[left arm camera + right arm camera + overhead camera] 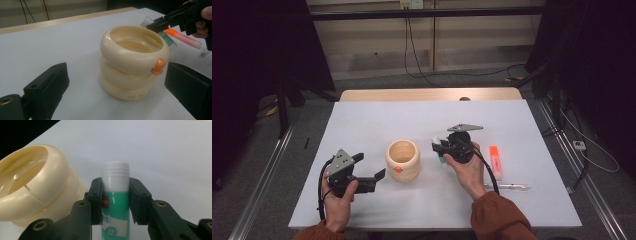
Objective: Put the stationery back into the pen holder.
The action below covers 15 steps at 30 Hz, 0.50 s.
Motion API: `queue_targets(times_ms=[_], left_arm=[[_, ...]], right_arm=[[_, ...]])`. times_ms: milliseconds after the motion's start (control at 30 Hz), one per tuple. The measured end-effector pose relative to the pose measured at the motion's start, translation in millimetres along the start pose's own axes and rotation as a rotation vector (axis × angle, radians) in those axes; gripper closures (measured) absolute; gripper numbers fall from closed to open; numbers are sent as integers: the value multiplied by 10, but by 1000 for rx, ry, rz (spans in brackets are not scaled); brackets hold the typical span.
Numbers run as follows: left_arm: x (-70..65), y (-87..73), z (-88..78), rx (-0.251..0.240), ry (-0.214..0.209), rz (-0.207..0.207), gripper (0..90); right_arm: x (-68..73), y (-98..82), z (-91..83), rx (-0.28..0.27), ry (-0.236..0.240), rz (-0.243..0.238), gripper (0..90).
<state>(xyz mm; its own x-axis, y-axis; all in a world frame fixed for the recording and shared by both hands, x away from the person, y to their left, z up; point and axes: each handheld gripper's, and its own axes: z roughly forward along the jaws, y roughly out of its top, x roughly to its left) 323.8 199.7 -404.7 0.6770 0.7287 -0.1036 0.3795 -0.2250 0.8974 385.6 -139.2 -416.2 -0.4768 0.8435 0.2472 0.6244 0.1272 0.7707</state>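
held: right gripper clamps green-and-white plastic glue stick, long axis along the jaws
target: cream ringed holder just left of it
left gripper: open, beside holder

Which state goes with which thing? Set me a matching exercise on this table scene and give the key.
Things:
1. glue stick
2. cream holder
3. orange highlighter
4. left tongs

States:
A. lying flat on the table beyond the right hand
B. open, with nothing between the jaws
C. clamped between the right tongs
D. standing upright between the two hands

Pairs: 1-C, 2-D, 3-A, 4-B
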Motion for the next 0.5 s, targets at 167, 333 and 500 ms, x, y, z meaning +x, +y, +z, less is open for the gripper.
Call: queue_targets(times_ms=[167,333,500], left_arm=[[0,-1,0,2,1,0,50],[-1,-1,1,3,0,1,50],[2,-2,5,6,0,4,51]], right_arm=[[21,-3,-35,-94,-3,-69,662],[-20,-14,-59,-124,2,-66,661],[-60,-16,-95,-184,40,-64,660]])
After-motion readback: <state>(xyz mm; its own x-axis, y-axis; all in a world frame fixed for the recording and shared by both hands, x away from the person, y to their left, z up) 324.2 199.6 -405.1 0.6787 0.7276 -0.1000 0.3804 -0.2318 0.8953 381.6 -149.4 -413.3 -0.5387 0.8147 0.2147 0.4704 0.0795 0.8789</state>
